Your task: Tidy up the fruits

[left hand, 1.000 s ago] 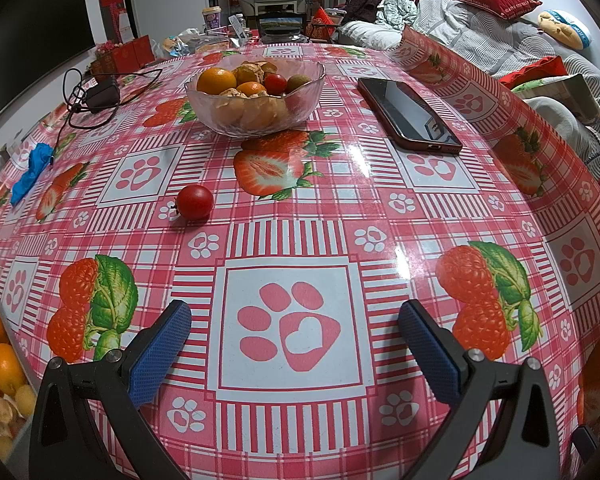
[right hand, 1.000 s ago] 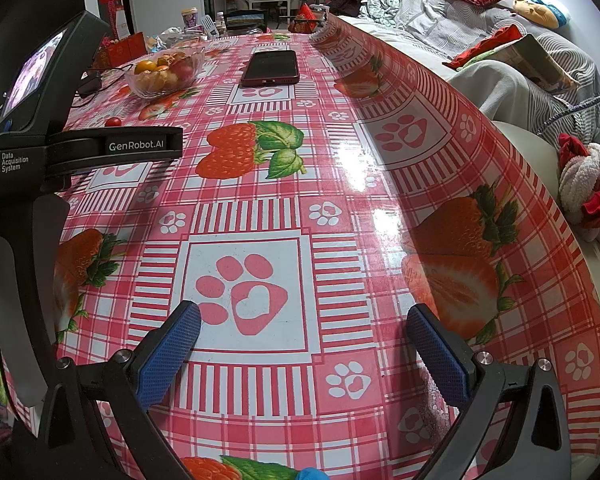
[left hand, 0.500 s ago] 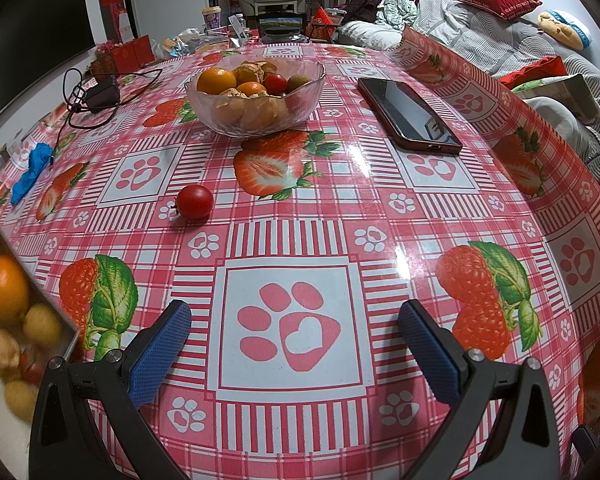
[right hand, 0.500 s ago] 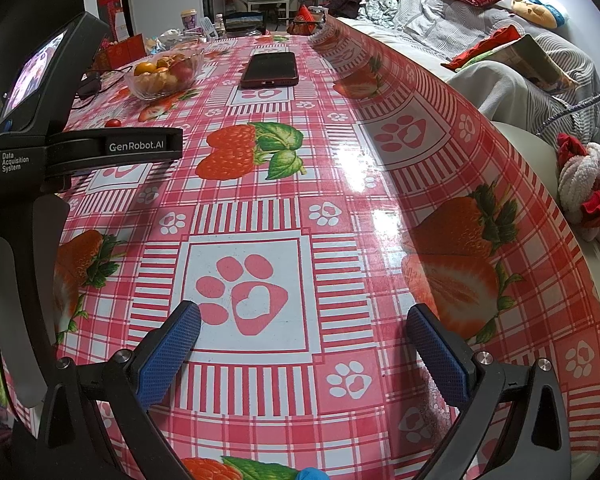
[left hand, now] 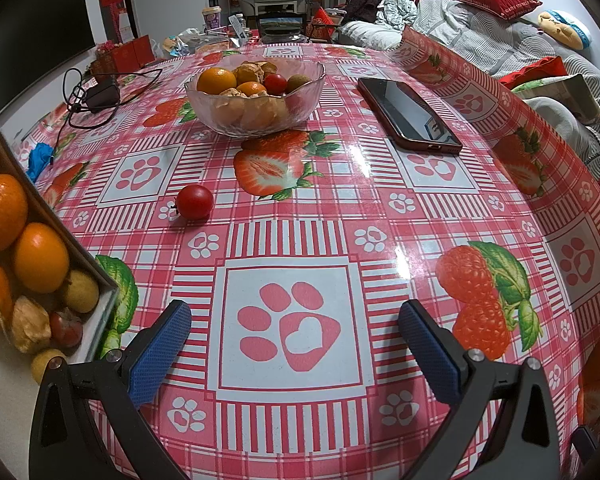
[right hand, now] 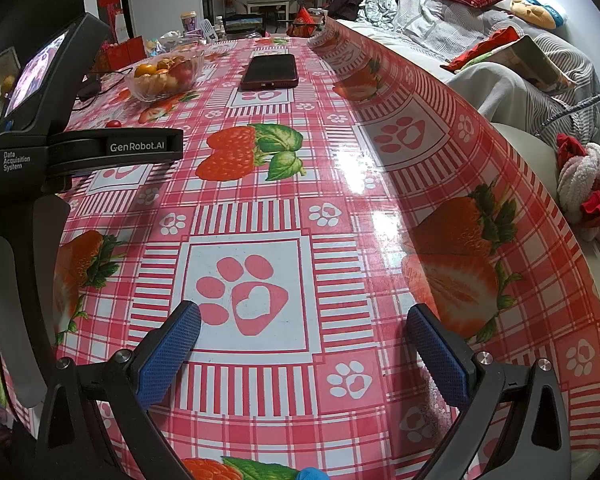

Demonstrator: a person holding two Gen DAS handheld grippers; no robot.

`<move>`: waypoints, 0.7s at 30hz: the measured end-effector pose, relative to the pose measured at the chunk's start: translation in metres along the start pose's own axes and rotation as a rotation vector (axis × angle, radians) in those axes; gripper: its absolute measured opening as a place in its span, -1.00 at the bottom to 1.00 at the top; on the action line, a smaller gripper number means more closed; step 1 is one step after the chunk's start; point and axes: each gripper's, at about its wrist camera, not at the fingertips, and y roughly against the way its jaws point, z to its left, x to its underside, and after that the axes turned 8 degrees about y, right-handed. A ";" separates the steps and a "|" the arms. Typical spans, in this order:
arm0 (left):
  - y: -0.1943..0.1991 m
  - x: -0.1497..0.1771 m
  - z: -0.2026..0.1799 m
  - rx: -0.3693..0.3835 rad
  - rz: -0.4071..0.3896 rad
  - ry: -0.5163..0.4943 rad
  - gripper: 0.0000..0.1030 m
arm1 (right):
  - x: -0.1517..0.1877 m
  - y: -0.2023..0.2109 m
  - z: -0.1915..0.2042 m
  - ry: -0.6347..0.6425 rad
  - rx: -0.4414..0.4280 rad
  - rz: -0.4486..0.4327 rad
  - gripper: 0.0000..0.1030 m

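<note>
Both the left hand-held gripper [left hand: 296, 336] and right hand-held gripper [right hand: 304, 336] hover spread and empty; next step likely: grasp the loose cherry tomato [left hand: 195, 202] on the bench [left hand: 380, 200].

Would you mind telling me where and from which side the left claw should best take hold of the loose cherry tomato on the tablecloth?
Grip the cherry tomato across its round middle, coming down from above and in front with the open left claw. It is smooth and lies alone on the flat tablecloth, with its small stem pointing left, so closing across the widest part, clear of the stem, probably keeps it from rolling away.
</note>
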 end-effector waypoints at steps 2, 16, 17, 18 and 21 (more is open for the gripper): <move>0.000 0.000 0.000 0.000 0.000 0.000 1.00 | 0.000 0.000 -0.001 0.000 0.001 0.000 1.00; 0.003 0.000 0.000 0.025 -0.029 0.014 1.00 | 0.000 0.001 0.000 0.005 0.009 0.000 1.00; 0.004 0.000 -0.001 0.026 -0.029 0.014 1.00 | 0.000 0.001 0.000 0.006 0.012 -0.002 1.00; 0.003 0.000 -0.001 0.024 -0.026 0.013 1.00 | 0.000 0.001 0.000 0.007 0.013 -0.002 1.00; 0.003 0.000 -0.001 0.023 -0.026 0.013 1.00 | 0.000 0.001 0.000 0.008 0.014 -0.002 1.00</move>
